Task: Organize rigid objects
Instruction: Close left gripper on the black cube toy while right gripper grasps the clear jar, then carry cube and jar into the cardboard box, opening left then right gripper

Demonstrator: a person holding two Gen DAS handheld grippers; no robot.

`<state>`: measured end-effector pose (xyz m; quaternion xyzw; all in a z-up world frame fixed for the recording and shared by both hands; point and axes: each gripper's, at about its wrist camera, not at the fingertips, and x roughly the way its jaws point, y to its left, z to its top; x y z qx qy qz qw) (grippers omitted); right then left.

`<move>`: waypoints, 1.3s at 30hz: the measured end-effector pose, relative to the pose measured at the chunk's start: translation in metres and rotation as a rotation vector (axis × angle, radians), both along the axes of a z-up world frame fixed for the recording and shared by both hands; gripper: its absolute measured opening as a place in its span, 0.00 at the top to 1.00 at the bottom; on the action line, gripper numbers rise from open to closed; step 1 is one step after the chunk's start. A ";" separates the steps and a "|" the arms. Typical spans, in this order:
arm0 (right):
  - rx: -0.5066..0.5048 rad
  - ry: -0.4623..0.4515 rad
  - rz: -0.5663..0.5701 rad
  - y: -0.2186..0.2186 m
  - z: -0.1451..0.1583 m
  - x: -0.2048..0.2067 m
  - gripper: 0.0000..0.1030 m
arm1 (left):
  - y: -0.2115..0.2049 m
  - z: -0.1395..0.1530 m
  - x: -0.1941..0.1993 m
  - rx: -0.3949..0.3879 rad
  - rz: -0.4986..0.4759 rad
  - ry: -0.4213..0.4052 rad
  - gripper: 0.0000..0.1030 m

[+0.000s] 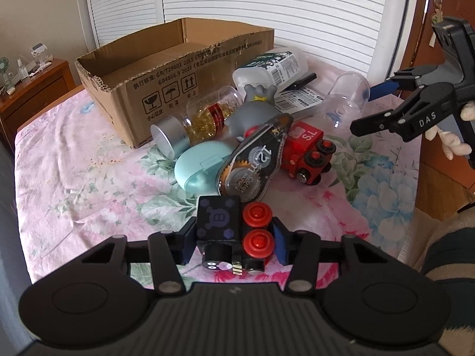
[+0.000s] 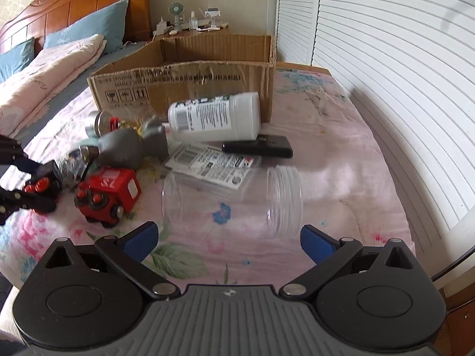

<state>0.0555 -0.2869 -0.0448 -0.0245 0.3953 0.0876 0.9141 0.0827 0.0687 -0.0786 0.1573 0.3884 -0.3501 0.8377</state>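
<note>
Left gripper (image 1: pixel 234 238) clenched on black toy train (image 1: pixel 219 225), presumably bound for cardboard box (image 1: pixel 124 80); right gripper (image 2: pixel 227 241) hovered agape facing clear jar (image 2: pixel 231 201), apparently next.

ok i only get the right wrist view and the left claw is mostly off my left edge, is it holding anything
Observer: yes, the left claw is shut on a black toy train car with red wheels.
Operator: anything hidden behind the grey toy from my side
Observer: a teal oval case lies in front of the pill bottle.
Operator: and the shiny thing by the red train
Observer: that is a correction tape dispenser, leaning across the teal case and the red train.
</note>
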 end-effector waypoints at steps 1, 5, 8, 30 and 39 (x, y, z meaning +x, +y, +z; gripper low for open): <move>0.001 0.003 0.002 0.001 0.001 0.003 0.00 | 0.001 0.000 0.001 -0.005 0.002 0.005 0.52; -0.026 0.008 0.003 0.009 -0.001 0.014 0.00 | 0.002 -0.001 0.002 -0.013 0.003 0.011 0.52; -0.049 0.019 0.002 0.013 -0.002 0.022 0.00 | 0.001 0.000 0.003 -0.010 0.004 0.017 0.52; -0.105 0.015 0.128 0.006 0.036 0.025 0.10 | 0.005 0.031 0.001 0.020 0.064 0.015 0.52; -0.097 -0.035 0.231 0.010 0.067 0.035 0.10 | -0.002 0.074 0.016 -0.022 0.079 -0.021 0.52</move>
